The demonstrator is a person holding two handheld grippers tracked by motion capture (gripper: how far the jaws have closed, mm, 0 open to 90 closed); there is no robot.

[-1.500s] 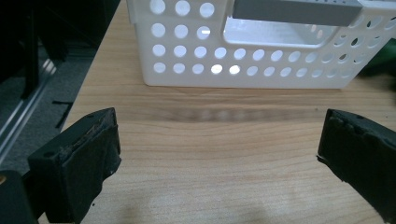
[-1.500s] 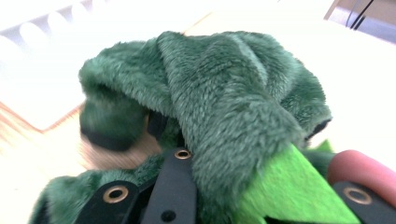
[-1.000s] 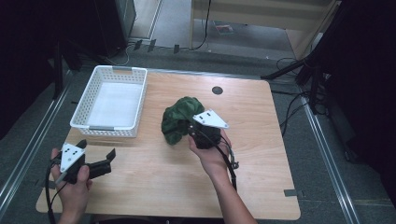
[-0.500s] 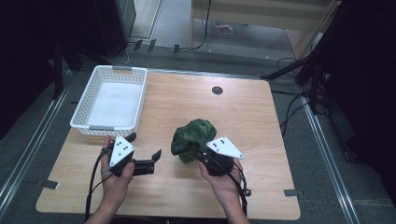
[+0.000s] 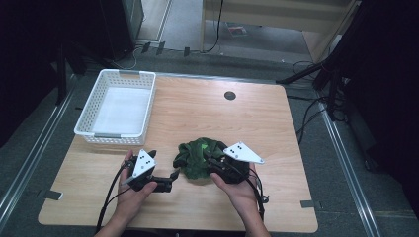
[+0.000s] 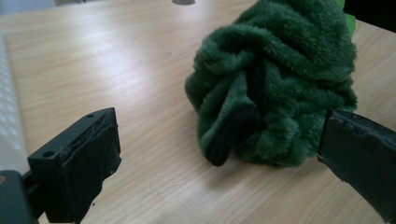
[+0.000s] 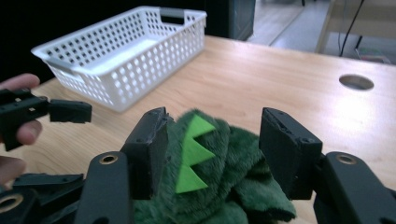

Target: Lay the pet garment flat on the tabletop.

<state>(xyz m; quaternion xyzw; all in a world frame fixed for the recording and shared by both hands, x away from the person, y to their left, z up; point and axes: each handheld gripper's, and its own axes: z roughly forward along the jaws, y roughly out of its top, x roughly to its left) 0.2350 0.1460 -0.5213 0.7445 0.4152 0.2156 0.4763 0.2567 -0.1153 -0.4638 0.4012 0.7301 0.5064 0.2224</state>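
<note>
Dark green plush garment [image 5: 197, 157], crumpled in fluffy heap, bright green zigzag spikes on top, black trim at edge. Sits on tabletop [image 5: 207, 111] near front, between both tongs. Right tongs [image 7: 212, 149] just opening, straddling fabric, pads loose. Left tongs [image 6: 219, 154] gaping, beside heap.

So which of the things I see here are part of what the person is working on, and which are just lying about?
In use:
- green plush garment, bunched up on the table
- right tongs, just opened, fabric loose between them
- left tongs, open, close beside it

Lying about:
- white basket, nothing in it
- table's round cable hole
- cables on the floor
</note>
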